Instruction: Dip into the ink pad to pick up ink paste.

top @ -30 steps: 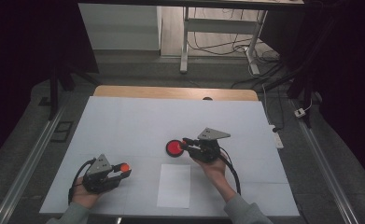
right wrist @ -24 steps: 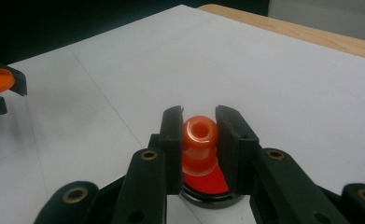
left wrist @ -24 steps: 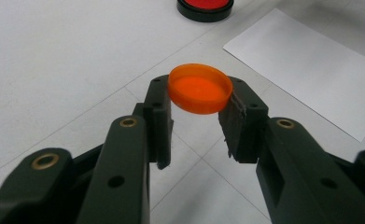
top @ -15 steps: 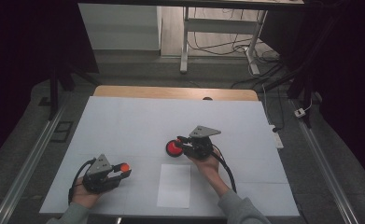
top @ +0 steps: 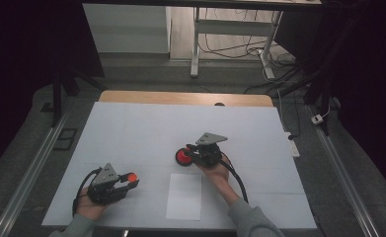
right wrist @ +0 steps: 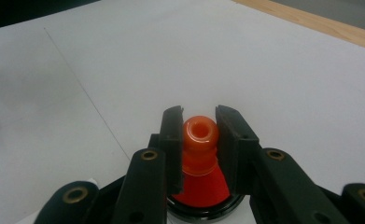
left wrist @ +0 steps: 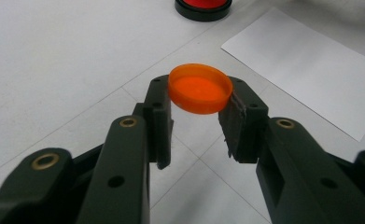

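Carefully now: your right gripper (right wrist: 199, 135) is clamped on the orange ribbed knob of the red cone-shaped stamp with the black round base (top: 184, 156), which sits just right of centre in the high view, its base on the table. Your left gripper (left wrist: 200, 100) pinches the small translucent orange plastic cap (left wrist: 200, 87) by its rim, low at the lower left of the high view and well apart from the stamp. I'd judge the step to be stamping or recapping, so hold the stamp upright, keep the squeeze even on the knob so it cannot tip, and move in a straight line. Keep the cap level; its grip is shallow and it could pop out.

Just below the stamp in the high view lies a white rectangular sheet of paper (top: 183, 196), flat and apart from it. The white tabletop (top: 141, 128) has a wooden strip (top: 180, 98) at its far edge. Beyond it, at the top of the frame, a dim floor with cables (top: 240, 47) and metal desk legs (top: 195, 44)
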Demonstrator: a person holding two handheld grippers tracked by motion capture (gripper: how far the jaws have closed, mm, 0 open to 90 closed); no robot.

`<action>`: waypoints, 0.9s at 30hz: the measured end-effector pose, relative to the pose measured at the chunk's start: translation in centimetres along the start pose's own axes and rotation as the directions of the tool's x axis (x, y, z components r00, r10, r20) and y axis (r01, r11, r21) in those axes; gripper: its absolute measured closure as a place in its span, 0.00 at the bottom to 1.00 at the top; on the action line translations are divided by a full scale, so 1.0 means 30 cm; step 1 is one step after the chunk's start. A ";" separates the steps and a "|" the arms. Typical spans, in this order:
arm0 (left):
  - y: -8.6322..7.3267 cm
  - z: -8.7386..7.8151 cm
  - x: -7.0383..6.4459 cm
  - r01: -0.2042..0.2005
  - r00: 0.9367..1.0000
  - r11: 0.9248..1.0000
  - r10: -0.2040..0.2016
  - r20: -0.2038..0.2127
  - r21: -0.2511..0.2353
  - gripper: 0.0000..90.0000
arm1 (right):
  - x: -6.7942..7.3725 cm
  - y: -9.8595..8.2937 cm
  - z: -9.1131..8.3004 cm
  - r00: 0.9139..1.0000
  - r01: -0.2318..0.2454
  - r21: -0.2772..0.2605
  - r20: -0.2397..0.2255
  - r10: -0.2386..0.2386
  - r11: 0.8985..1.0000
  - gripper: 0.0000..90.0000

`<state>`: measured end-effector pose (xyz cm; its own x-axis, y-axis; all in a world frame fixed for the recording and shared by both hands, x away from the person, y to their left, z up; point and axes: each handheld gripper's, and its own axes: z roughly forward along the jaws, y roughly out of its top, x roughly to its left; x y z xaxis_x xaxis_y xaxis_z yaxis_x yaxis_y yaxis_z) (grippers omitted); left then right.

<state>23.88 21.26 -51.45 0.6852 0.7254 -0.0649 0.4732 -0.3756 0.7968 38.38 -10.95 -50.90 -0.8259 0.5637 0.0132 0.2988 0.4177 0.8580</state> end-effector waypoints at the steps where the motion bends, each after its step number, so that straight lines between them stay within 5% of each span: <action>1: 0.000 0.000 0.000 0.000 1.000 1.000 0.000 0.000 0.000 0.72 | 0.001 -0.001 0.003 1.000 0.004 0.005 0.002 -0.004 1.000 0.80; 27: -0.001 0.000 -0.006 -0.001 1.000 1.000 0.001 0.004 0.001 0.72 | 0.004 -0.021 0.046 0.999 0.022 0.075 0.025 -0.024 0.997 0.80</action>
<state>23.73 21.15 -51.47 0.6875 0.7231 -0.0667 0.4732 -0.3764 0.7965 38.76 -10.18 -52.15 -0.8204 0.5714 -0.0202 0.3159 0.4825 0.8170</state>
